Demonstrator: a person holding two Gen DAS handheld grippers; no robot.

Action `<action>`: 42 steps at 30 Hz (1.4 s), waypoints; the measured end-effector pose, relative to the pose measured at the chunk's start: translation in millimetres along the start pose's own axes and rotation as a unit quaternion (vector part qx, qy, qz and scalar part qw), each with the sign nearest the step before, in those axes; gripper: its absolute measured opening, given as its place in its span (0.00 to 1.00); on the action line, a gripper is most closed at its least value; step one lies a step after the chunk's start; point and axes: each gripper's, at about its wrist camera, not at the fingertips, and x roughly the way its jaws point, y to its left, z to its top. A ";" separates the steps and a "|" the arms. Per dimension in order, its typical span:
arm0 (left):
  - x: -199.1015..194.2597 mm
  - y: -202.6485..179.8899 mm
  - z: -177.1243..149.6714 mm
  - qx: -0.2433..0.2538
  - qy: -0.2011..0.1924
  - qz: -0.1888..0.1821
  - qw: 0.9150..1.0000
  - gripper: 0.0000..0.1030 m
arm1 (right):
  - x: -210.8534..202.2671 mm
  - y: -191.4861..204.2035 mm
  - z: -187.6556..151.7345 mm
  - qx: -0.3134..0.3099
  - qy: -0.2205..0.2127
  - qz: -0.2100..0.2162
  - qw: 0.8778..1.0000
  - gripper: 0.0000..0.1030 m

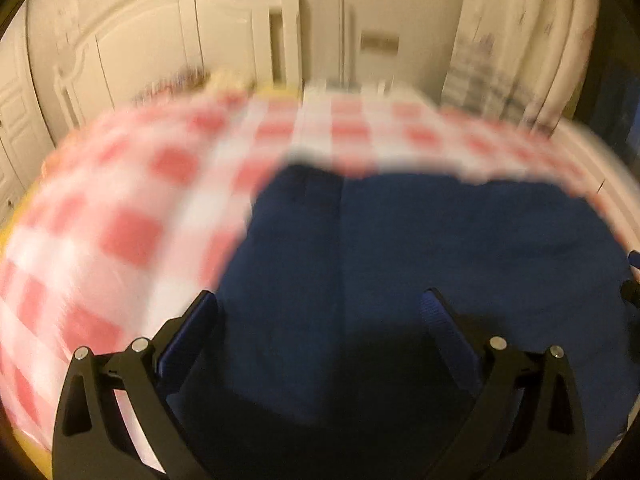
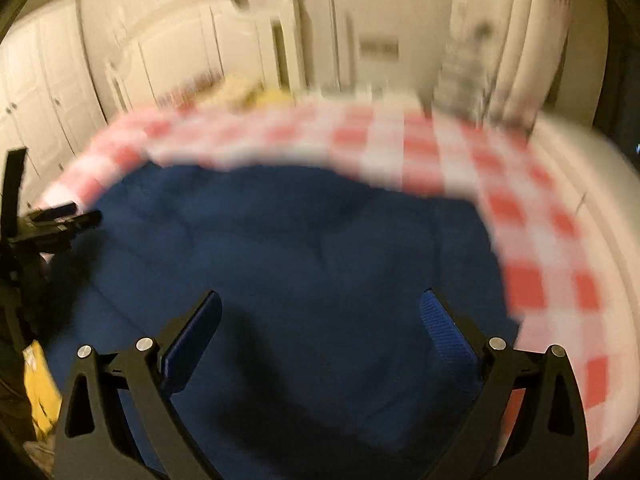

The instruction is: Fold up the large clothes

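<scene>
Blue garment (image 1: 400,260) is lying flat on the checked cloth (image 1: 120,220), filling 6 o'clock. You are carrying both grippers, left (image 1: 320,304) and right (image 2: 320,304), spread wide and empty: likely between folds. Next, you are needing an edge to pinch.

Bed covered with a red-and-white checked cloth (image 1: 120,208), blurred in both views. Behind it, a cream carved headboard (image 1: 152,36) with curved moulding and a cream plain wall (image 1: 420,8). At left, cream panelled wardrobe doors (image 2: 36,92). At right, pale patterned curtains (image 1: 516,40). Lighting warm, yellowish, dim.
</scene>
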 end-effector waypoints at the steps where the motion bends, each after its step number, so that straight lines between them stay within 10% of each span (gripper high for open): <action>1: 4.0 -0.4 -3.4 0.001 -0.010 0.000 1.000 0.98 | 8.9 -4.1 -7.3 0.008 -0.010 0.015 1.000 0.96; 20: -0.4 -23.9 -6.2 0.059 -0.012 0.096 0.994 0.98 | 6.5 2.9 -4.7 0.003 0.000 -0.008 1.000 0.96; 27: -82.7 -67.9 -17.8 0.074 -0.101 -0.014 0.992 0.98 | -54.0 70.6 -4.4 -0.093 -0.092 0.003 0.991 0.95; 32: -30.3 -100.5 -35.2 0.116 -0.030 0.002 0.993 0.98 | -3.3 90.8 -25.4 -0.125 -0.019 -0.007 0.992 0.96; 42: -42.9 -73.4 -38.9 0.073 -0.053 -0.007 0.996 0.98 | -14.0 69.9 -25.3 -0.107 -0.020 -0.006 0.994 0.94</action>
